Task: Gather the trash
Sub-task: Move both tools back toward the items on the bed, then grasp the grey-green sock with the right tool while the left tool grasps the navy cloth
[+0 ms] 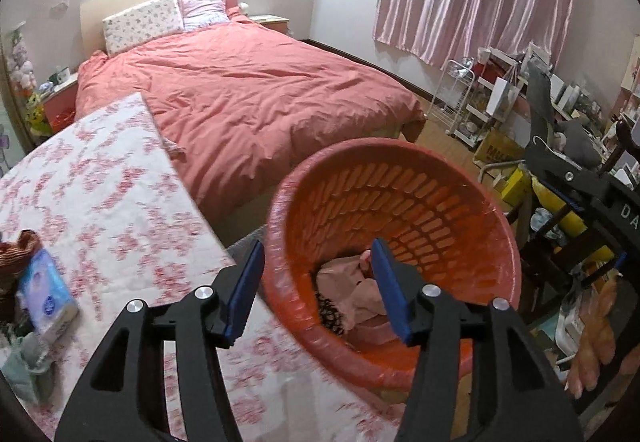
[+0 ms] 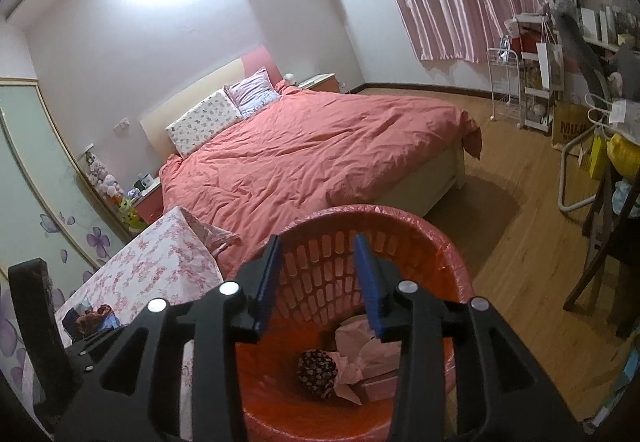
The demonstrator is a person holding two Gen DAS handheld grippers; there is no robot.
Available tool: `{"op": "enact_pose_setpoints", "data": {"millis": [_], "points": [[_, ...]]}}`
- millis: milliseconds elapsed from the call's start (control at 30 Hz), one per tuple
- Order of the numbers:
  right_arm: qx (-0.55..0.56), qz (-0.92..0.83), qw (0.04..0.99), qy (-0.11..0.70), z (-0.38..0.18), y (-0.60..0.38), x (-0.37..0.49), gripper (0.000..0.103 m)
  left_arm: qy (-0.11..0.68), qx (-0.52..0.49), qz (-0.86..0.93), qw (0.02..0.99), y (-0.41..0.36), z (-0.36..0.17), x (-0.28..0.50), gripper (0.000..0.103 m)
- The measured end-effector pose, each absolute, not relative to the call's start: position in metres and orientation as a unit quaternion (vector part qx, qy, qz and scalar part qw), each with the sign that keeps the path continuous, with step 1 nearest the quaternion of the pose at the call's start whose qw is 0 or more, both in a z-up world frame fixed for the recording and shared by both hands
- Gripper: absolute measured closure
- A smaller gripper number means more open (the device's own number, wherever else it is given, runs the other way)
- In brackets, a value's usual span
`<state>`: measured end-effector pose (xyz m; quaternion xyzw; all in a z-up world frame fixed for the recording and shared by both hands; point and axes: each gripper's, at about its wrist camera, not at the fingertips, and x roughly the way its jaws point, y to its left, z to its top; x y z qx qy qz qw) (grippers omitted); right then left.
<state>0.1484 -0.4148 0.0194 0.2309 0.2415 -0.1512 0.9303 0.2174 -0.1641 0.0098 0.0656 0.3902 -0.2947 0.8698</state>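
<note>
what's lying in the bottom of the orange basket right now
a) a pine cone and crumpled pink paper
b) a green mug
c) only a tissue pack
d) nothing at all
a: the right wrist view looks down into the orange basket and shows a dark pine cone lying beside crumpled pink paper at the bottom.
</note>
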Motion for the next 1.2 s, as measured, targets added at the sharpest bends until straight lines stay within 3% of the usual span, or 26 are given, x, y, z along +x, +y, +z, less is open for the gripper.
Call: {"op": "enact_pose_setpoints", "data": {"millis": [267, 600, 733, 1033, 1200], "points": [[0.191, -0.129, 0.943, 0.239, 0.035, -0.365, 0.146, 0.054, 0.378, 0.057, -0.248, 0.890, -0.107, 0.020, 0.213, 0.045], [0.139, -0.053, 0.953, 0.265, 0.037, -0.264, 0.165, 0.052, 0.365, 0.036, -0.151, 0.918, -0.006, 0.019, 0.208, 0.045], [0.115, -0.014, 0.955, 0.273, 0.036, -0.215, 0.175, 0.047, 0.364, 0.028, -0.102, 0.925, 0.044, 0.016, 0.210, 0.045], [0.059, 0.076, 0.945, 0.313, 0.016, -0.107, 0.203, 0.047, 0.365, -0.010, -0.020, 0.931, 0.140, 0.009, 0.213, 0.045], [0.030, 0.106, 0.932, 0.346, -0.001, -0.057, 0.219, 0.053, 0.367, -0.023, -0.001, 0.930, 0.174, 0.005, 0.209, 0.045]]}}
